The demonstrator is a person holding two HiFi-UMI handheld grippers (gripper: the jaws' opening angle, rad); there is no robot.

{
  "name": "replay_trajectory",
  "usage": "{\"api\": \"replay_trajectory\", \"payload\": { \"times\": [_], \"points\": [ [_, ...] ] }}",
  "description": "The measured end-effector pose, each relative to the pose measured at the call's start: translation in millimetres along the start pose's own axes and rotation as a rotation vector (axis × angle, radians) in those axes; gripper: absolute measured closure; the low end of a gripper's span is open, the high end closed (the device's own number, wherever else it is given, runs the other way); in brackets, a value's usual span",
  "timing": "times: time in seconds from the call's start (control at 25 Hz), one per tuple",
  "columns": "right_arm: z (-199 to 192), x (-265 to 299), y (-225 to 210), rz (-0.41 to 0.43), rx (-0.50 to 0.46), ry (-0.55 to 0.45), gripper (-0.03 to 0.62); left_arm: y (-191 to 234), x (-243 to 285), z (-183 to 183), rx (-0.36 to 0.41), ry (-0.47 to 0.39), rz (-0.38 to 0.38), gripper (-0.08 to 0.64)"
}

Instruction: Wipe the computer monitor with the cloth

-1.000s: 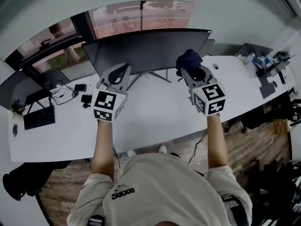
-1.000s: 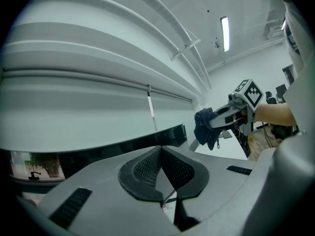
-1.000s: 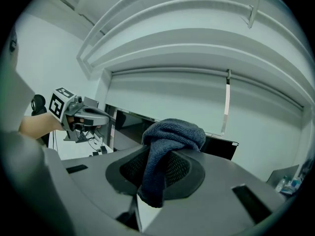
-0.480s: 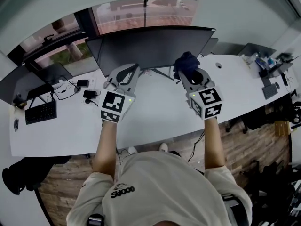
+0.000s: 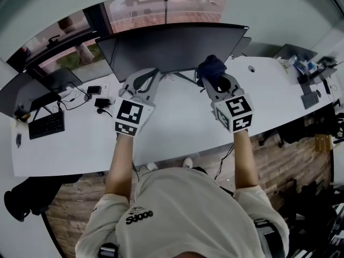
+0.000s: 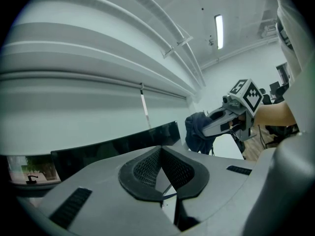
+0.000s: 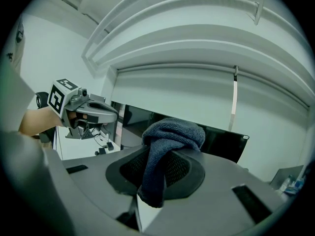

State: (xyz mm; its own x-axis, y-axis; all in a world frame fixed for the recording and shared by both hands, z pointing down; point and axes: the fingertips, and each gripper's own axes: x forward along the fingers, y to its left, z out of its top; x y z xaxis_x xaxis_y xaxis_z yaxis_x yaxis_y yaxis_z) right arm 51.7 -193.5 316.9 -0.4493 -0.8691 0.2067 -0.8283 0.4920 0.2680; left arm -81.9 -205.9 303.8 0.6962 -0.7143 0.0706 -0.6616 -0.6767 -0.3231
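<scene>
Edged closer to the monitor [image 5: 177,47] (right claw [image 5: 214,78] gripping cloth [image 5: 210,67], left claw [image 5: 148,77] closed, empty). Still approaching; next, press cloth flat against it.

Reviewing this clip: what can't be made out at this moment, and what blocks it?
- Head view: whether the cloth touches the monitor. The right gripper overlaps the screen's lower edge, and depth is unreadable.
- All views: smudges on the screen, which is too dark.
- Head view: items at the desk's right end are too small.
- Right gripper view: the cloth covers the monitor's middle.
</scene>
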Motion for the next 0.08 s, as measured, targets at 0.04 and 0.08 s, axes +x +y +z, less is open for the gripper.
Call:
{"api": "replay_trajectory", "payload": {
  "times": [0.04, 0.08],
  "points": [
    [-0.9, -0.5, -1.5, -0.002, 0.001, 0.001, 0.535, -0.2, 1.1, 0.1, 0.0, 0.0, -0.001, 0.548],
    [-1.7, -1.1, -3.1, -0.005, 0.002, 0.001, 0.535, -0.4, 2.2, 0.3, 0.001, 0.0, -0.001, 0.548]
  ]
}}
